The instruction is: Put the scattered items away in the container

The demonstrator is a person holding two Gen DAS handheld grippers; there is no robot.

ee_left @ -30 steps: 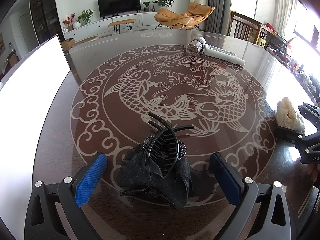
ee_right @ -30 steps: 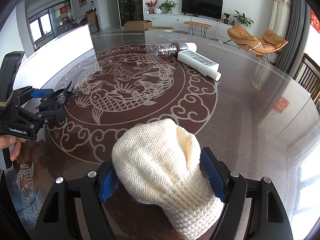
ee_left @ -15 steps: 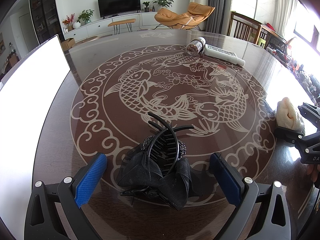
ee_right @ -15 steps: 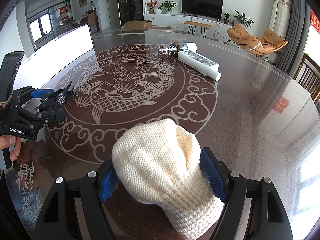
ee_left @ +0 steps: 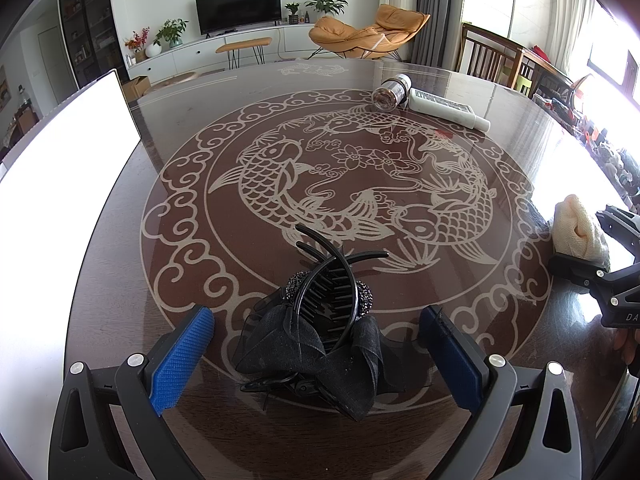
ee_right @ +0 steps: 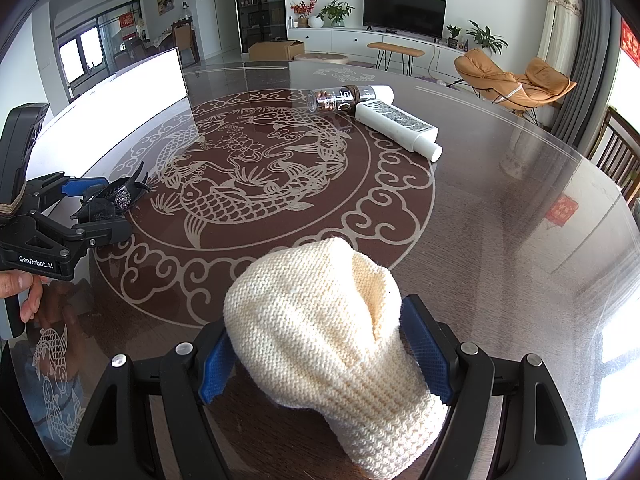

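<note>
Left gripper [ee_left: 316, 356] is hovering low over the near-left part of the surface [ee_left: 520, 152], jaws spread wide, with the black bow hair claw [ee_left: 326, 332] lying directly between the blue pads [ee_left: 182, 354] and touching neither. The claw's teeth are pointing away from the camera, toward the middle of the surface; the bow's width is running across the jaw gap, so the closing direction is lining up with its long side.

Right gripper [ee_right: 320, 354] is sitting at the near-right edge, jaws straddling the cream knit mitten [ee_right: 324, 336]. The pads are looking pressed against the wool on both sides, cuff toward the camera, tip pointing away; reading this as gripping the mitten, which seems to be resting on the glass.

The white container [ee_right: 116, 108] is standing along the left edge, just beside the left gripper and well apart from the right one, so the left hand is the nearer.

Other scattered items: a clear spice jar [ee_right: 334, 98] and a white tube [ee_right: 396, 124], lying on their sides and touching at the far edge, well apart from both grippers.

Nothing is standing between the claw and the container. Judging: the mitten's route is crossing the left gripper's position.
</note>
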